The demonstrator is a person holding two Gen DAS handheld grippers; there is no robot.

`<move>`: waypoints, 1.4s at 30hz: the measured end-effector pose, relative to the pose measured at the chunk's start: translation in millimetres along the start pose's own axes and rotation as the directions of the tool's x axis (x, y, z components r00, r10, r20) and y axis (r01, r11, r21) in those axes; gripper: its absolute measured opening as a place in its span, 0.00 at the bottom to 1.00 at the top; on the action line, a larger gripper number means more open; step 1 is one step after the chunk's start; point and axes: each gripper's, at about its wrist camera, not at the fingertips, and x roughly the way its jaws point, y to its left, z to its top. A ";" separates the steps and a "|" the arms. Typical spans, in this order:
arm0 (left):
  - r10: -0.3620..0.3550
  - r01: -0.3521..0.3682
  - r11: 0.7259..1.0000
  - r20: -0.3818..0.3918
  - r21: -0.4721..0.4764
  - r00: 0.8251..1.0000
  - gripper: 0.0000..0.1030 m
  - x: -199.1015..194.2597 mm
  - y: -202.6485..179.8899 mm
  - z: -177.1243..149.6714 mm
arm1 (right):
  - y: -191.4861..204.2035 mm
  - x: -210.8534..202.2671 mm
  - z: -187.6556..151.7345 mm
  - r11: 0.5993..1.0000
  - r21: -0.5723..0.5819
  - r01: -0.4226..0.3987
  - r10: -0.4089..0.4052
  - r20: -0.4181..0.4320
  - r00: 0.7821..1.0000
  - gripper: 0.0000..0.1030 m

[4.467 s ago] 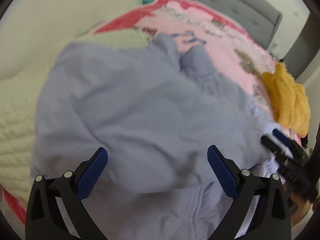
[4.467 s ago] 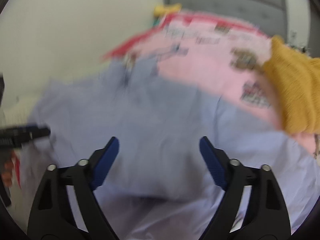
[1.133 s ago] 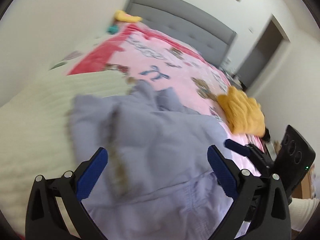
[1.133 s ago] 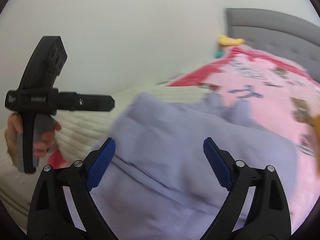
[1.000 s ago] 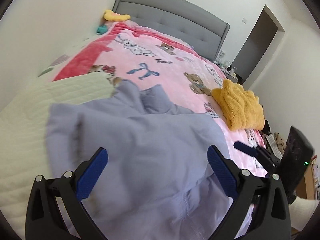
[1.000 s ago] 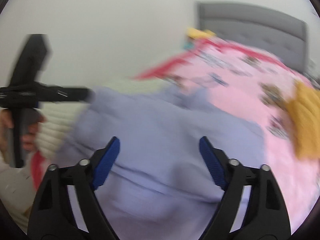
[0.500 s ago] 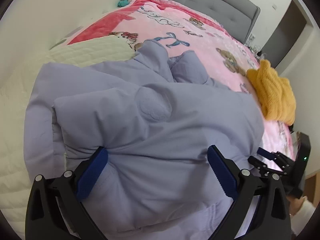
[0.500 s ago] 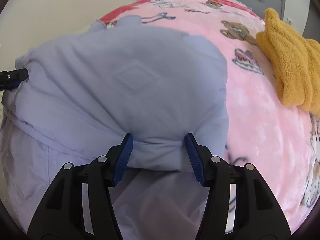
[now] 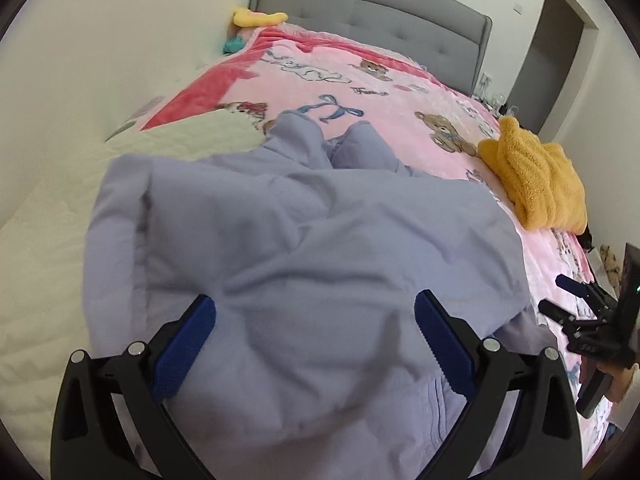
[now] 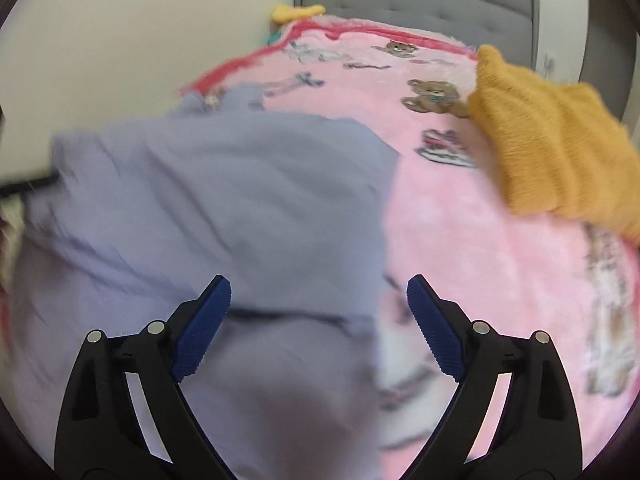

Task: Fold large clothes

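Note:
A large lavender jacket lies folded over on the bed, its sleeves or hood pointing toward the headboard. My left gripper hovers low over its near half with the blue pads wide apart and not pressing the cloth: it is open. In the blurred right wrist view the jacket fills the left side. My right gripper is over the jacket's right-hand folded edge, its jaws opening. The fold lies between them untouched. The right gripper also shows at the left wrist view's right edge.
A mustard knit garment lies in a heap on the pink bear-print blanket to the right of the jacket. A white quilt covers the bed's left side. Beyond are a grey headboard, a yellow toy and a dark doorway.
The right gripper, pinched on a fold of the jacket half a second ago, has spread its jaws and let it go. The jacket now rests flatter on the bed. The left gripper stayed wide.

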 end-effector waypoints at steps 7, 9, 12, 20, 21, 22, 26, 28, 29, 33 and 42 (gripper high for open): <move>0.020 -0.020 1.000 -0.054 0.006 0.998 0.95 20.8 1.1 -0.2 | 16.8 37.3 -11.8 0.949 -0.299 0.102 -0.120 -0.043 0.992 0.74; 0.007 -0.008 1.000 -0.050 -0.021 0.999 0.95 20.6 3.8 1.0 | 26.1 47.6 -11.0 0.907 -0.390 0.155 -0.171 -0.007 0.985 0.72; -0.008 0.005 0.999 -0.049 -0.053 0.999 0.95 20.3 7.6 1.5 | 35.2 56.2 -11.0 0.867 -0.470 0.166 -0.174 0.028 0.984 0.48; 0.051 -0.053 0.998 -0.079 -0.033 0.996 0.95 31.4 -4.3 5.6 | 21.9 50.2 1.5 0.813 -0.525 0.252 -0.253 0.072 0.965 0.07; 0.050 -0.053 0.998 -0.078 -0.038 0.996 0.95 32.1 -6.9 7.4 | 18.4 44.0 3.3 0.813 -0.523 0.256 -0.252 0.081 0.964 0.07; 0.047 -0.051 0.998 -0.079 -0.041 0.996 0.95 33.1 -8.9 8.3 | 14.3 36.6 4.9 0.811 -0.523 0.262 -0.252 0.092 0.963 0.07; 0.035 -0.041 0.996 -0.074 -0.076 0.997 0.95 35.5 -20.8 14.7 | 4.3 15.7 3.0 0.770 -0.570 0.286 -0.266 0.120 0.956 0.07; 0.003 -0.011 0.994 -0.073 -0.106 0.997 0.95 37.8 -24.3 15.6 | -4.5 5.4 0.7 0.753 -0.583 0.306 -0.286 0.130 0.949 0.07; -0.008 0.000 0.994 -0.073 -0.109 0.997 0.95 39.6 -27.7 15.6 | -9.7 -1.7 -0.3 0.754 -0.573 0.322 -0.297 0.139 0.945 0.07; 0.016 -0.019 0.999 -0.089 -0.033 0.996 0.95 53.9 -46.1 13.1 | -21.9 -1.8 -10.9 0.778 -0.541 0.318 -0.321 0.093 0.942 0.07; 0.061 -0.060 0.998 -0.078 0.015 0.995 0.95 57.1 -50.3 9.4 | -43.6 3.0 -20.9 0.939 -0.260 0.225 -0.227 0.024 0.974 0.71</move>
